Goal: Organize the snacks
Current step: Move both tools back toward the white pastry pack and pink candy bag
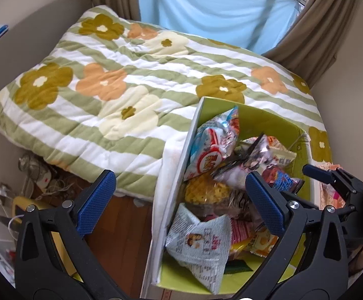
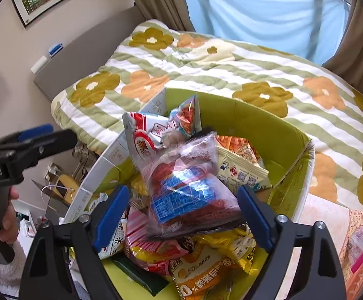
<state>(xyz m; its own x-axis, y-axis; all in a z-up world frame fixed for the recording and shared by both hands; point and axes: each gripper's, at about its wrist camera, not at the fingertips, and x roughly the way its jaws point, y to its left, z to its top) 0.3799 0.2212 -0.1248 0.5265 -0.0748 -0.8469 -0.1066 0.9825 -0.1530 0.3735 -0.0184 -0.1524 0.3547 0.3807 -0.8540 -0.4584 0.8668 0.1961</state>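
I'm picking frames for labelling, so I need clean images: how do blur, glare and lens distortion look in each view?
Left wrist view: strong fisheye bending, the box wall curves; dark corners; packets fairly sharp, soft daylight. Right wrist view: same bending; the clear red-and-blue packet looks smeared and carries glare on its film; the curtain is blurred.

Flowered quilt (image 1: 131, 80), brown curtains (image 1: 326, 25)
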